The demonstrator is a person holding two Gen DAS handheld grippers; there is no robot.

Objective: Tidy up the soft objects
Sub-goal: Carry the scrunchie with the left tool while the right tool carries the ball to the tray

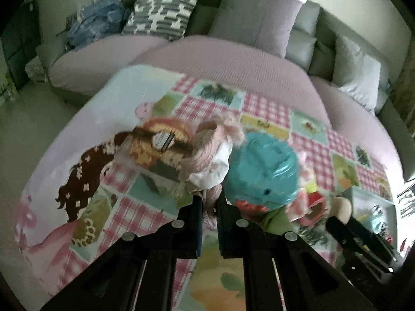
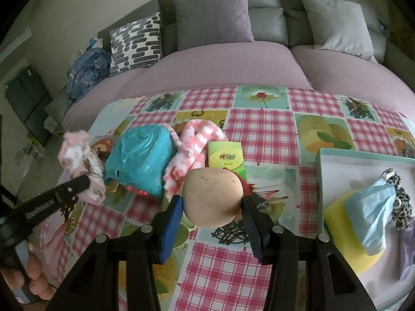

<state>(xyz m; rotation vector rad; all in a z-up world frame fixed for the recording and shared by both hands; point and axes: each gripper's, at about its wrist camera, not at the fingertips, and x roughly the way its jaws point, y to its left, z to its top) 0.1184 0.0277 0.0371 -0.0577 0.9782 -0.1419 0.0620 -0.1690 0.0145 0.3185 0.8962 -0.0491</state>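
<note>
Right wrist: right tool (image 2: 211, 204) grips smooth beige ball (image 2: 211, 198); left tool (image 1: 208, 202) pinches fuzzy pink sock (image 1: 212, 155)

Dim, soft daylight; left view motion-blurred beyond the fingers (image 1: 197, 207), right view sharper, both fisheye-bent with dark corners.

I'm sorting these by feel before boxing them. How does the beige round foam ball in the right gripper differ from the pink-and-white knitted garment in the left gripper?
The beige round foam ball is smooth, plain and keeps a firm rounded shape; the pink-and-white knitted garment is fuzzy, patterned and hangs limp and crumpled. The ball fills wide-set jaws of the right gripper; the garment is pinched by a thin fold in the nearly closed left gripper. Both are held above the checked blanket.
</note>
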